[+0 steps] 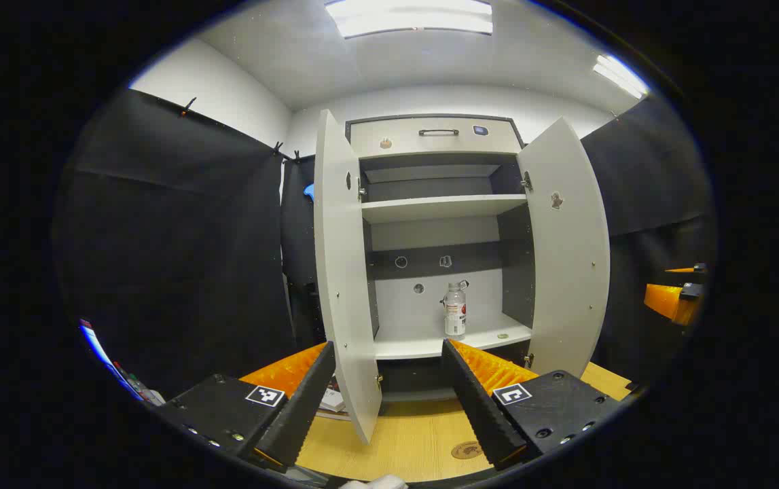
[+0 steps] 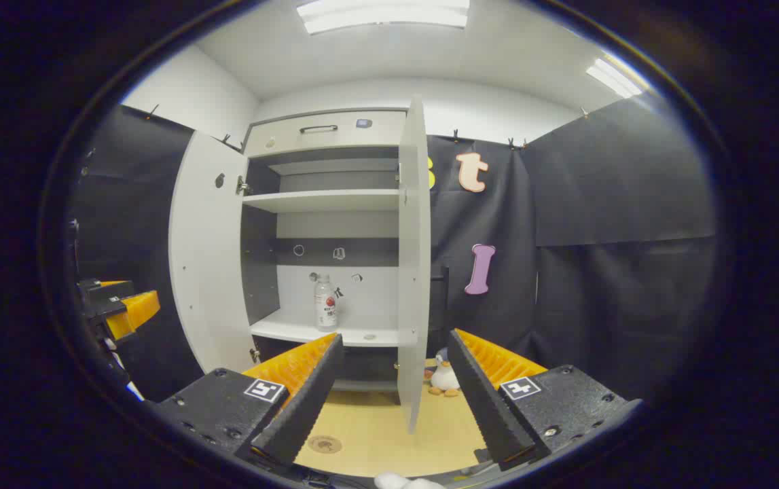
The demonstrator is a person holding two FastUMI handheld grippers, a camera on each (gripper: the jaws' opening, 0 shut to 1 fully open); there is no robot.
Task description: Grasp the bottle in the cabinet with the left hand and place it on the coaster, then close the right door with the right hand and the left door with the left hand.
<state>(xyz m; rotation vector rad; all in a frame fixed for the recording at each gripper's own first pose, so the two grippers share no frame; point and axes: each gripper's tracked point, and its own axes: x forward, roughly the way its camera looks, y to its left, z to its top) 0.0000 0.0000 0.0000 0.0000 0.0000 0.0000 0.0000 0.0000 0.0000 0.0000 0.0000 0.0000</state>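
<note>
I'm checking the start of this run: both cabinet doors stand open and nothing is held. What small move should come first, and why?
Probably ease the left gripper forward toward the bottle. The bottle stands upright on the lower shelf between the open doors, the gripper's fingers are spread and hold nothing, and the coaster on the table lies bare, so the grasp comes before any door is closed.

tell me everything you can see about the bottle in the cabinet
The bottle is small, clear and plastic-looking, with a pale cap and a white and red label around its middle. It stands upright on the cabinet's lower shelf, towards the right side, in front of the pale back panel. Both doors are open. Nothing grips it; only the shelf touches it. It also shows in the right gripper view.
</note>
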